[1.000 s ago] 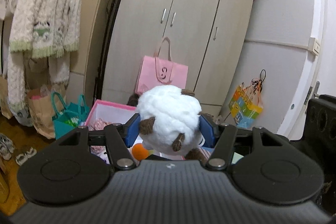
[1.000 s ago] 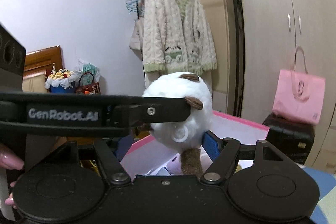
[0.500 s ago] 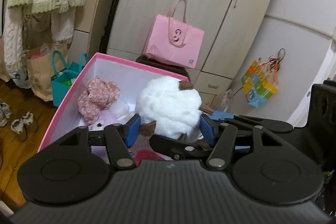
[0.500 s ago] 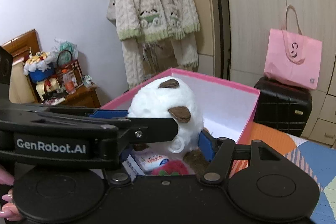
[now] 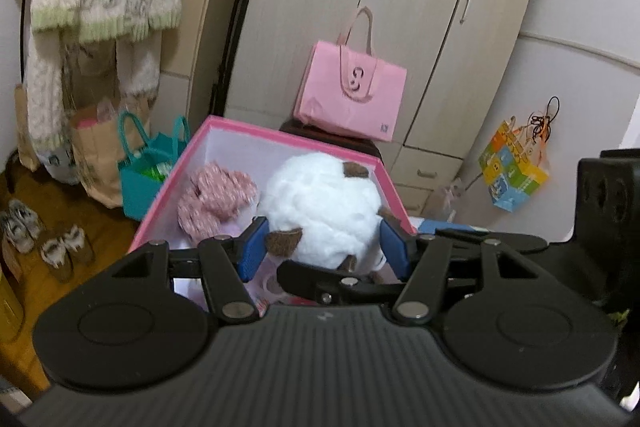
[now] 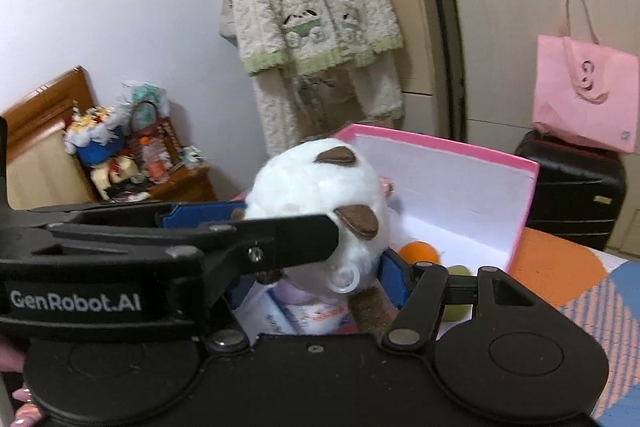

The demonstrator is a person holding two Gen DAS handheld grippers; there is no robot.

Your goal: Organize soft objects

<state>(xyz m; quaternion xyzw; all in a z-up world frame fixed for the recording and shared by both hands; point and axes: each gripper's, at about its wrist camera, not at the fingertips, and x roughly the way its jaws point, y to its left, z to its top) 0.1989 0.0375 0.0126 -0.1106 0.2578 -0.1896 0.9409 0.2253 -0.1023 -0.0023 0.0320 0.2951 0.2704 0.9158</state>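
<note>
A round white plush with brown ears (image 5: pixel 320 203) is held above an open pink box (image 5: pixel 192 151). My left gripper (image 5: pixel 324 247) is shut on it from both sides with its blue pads. My right gripper (image 6: pixel 320 267) also grips the same plush (image 6: pixel 320 195) from the other side; the left gripper's arm crosses in front in the right wrist view. The pink box (image 6: pixel 520 195) holds a pink knitted soft toy (image 5: pixel 216 195), an orange ball (image 6: pixel 418 253) and a green ball (image 6: pixel 456 311).
A pink paper bag (image 5: pixel 352 99) sits on a black suitcase (image 6: pixel 576 195) behind the box. A wardrobe (image 5: pixel 400 7) stands behind. A knitted cardigan (image 6: pixel 308 7) hangs at left. A teal bag (image 5: pixel 148 171) and shoes (image 5: pixel 60 247) are on the wooden floor.
Both grippers have carried the plush down and forward over the pink box, whose inside now fills more of both views. Both grips have stayed on the plush.
</note>
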